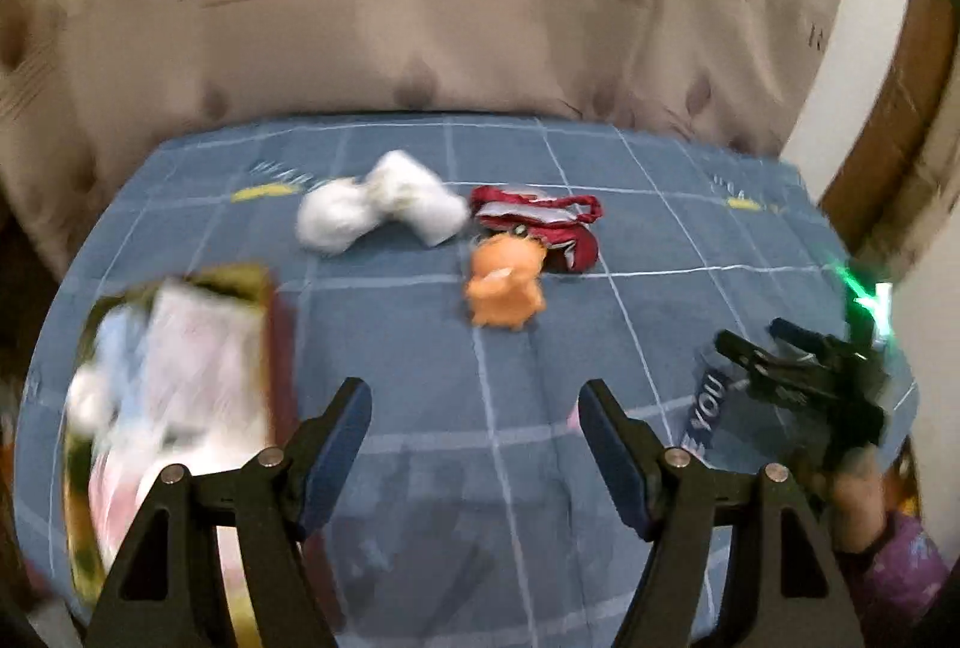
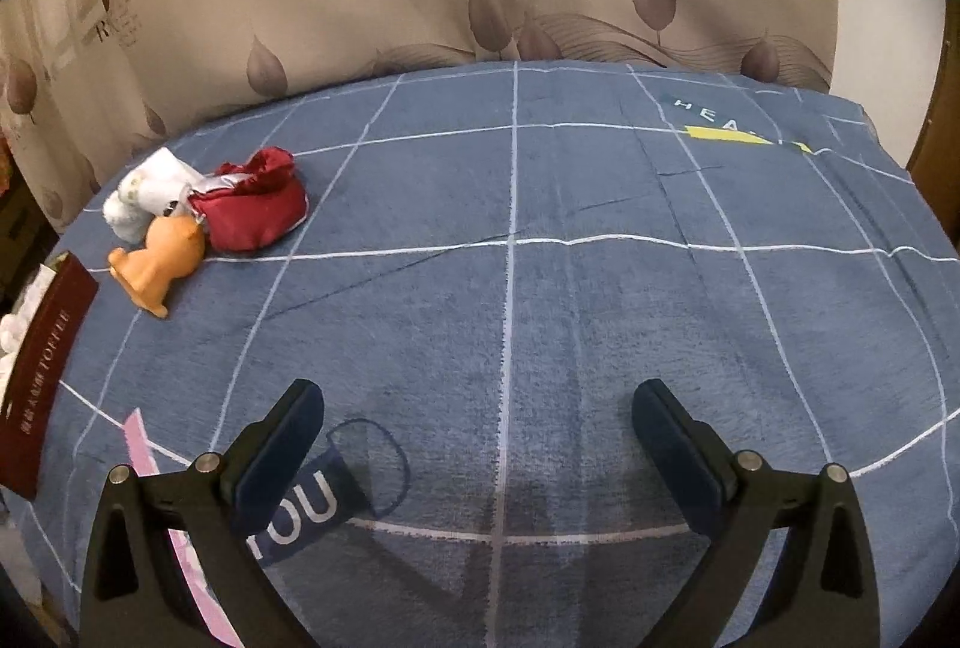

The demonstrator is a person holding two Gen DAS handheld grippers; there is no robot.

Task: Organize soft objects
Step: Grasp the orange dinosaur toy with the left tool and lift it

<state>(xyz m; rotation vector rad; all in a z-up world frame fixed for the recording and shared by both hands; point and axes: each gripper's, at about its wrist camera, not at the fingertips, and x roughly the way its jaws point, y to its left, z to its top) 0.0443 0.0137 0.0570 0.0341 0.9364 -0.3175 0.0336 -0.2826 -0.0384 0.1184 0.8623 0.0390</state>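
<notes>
Three soft things are lying bunched together on the blue grid-patterned bedsheet (image 2: pixel 600 204), toward its far edge and left of the middle in the right wrist view. The orange plush toy (image 2: pixel 161 261) is lying on its side, stubby feet pointing toward the near-left, its head touching the red pouch (image 2: pixel 255 213). The pouch is sitting slumped, its satin top crumpled open and a silvery band showing near the mouth. The white plush (image 2: pixel 141 192) is lying just behind both, fluffy and folded, touching the pouch.

A dark red box (image 2: pixel 45 366) is resting at the sheet's left edge, with pale soft items inside; the left wrist view is blurring it.

The left gripper (image 1: pixel 474 411) is hovering with fingers spread wide, holding nothing. The right gripper (image 2: pixel 477 417) is likewise gaping wide and empty over the near part of the sheet, above a navy printed patch (image 2: pixel 306 510).
</notes>
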